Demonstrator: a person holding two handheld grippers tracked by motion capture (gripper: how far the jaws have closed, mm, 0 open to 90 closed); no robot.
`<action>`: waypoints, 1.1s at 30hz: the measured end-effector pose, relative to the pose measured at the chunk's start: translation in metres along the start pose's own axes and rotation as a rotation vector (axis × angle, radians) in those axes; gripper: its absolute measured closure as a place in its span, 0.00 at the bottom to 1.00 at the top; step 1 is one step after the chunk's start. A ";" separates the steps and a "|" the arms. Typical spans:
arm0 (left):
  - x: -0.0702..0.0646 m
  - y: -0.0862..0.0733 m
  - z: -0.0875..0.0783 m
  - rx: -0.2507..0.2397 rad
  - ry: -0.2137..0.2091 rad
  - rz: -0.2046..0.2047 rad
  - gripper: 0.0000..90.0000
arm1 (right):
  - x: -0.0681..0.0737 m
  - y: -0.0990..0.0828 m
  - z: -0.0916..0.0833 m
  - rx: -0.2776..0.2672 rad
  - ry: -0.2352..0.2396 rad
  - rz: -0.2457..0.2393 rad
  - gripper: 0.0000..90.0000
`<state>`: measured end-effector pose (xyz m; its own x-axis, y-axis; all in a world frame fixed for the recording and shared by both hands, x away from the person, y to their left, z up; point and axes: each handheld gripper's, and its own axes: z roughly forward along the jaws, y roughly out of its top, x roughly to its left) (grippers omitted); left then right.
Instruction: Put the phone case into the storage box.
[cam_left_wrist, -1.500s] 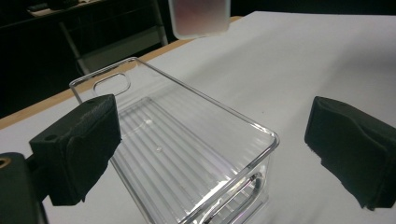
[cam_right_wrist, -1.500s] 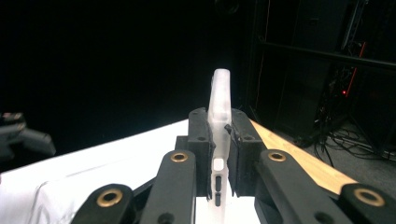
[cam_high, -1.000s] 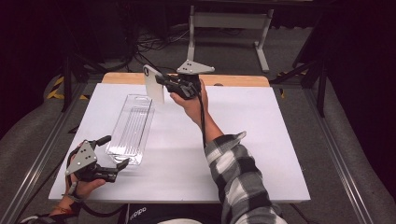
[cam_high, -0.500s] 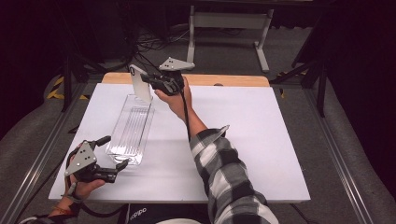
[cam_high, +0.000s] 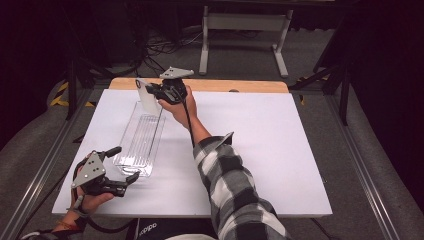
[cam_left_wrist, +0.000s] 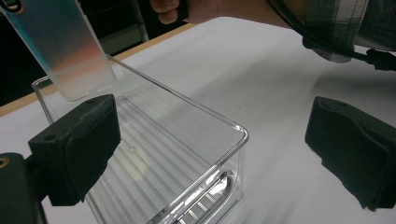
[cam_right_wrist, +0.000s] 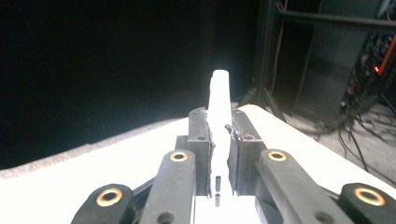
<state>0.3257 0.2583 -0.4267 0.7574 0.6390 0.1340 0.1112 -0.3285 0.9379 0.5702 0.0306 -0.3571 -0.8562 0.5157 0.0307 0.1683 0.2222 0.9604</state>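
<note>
A long clear plastic bin (cam_high: 141, 137) lies on the white table (cam_high: 280, 150), left of centre. My right gripper (cam_high: 154, 91) is shut on a frosted translucent plate (cam_high: 146, 96) and holds it tilted over the bin's far end. In the right gripper view the plate (cam_right_wrist: 219, 93) stands edge-on between the closed jaws of the right gripper (cam_right_wrist: 219, 135). My left gripper (cam_high: 125, 164) rests open at the bin's near end. In the left gripper view its pads (cam_left_wrist: 74, 149) flank the bin's near corner (cam_left_wrist: 177, 154) without touching it, and the plate (cam_left_wrist: 65, 46) hangs above.
A wooden strip (cam_high: 250, 86) runs along the table's far edge. Behind it stand a grey metal frame (cam_high: 240, 30) and loose cables (cam_high: 160, 47) on the floor. Metal rails (cam_high: 45, 165) run along both sides. The right forearm in a checked sleeve (cam_high: 235, 185) crosses the table's middle.
The right gripper has carried the frosted plate leftward, from right of the bin to over its far end. The left gripper has stayed still and open.
</note>
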 end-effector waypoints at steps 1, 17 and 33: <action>0.000 0.000 0.000 0.000 0.000 0.000 0.04 | -0.001 -0.003 0.002 0.008 0.000 0.009 0.91; 0.000 0.001 0.002 0.006 0.009 0.004 0.05 | -0.018 -0.029 0.005 0.058 -0.054 0.073 0.84; 0.000 0.003 0.007 0.023 0.004 0.012 0.05 | -0.017 -0.037 -0.011 0.063 -0.134 0.047 0.61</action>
<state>0.3300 0.2525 -0.4265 0.7563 0.6377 0.1461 0.1173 -0.3519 0.9287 0.5731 0.0049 -0.3905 -0.7744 0.6318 0.0339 0.2408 0.2448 0.9392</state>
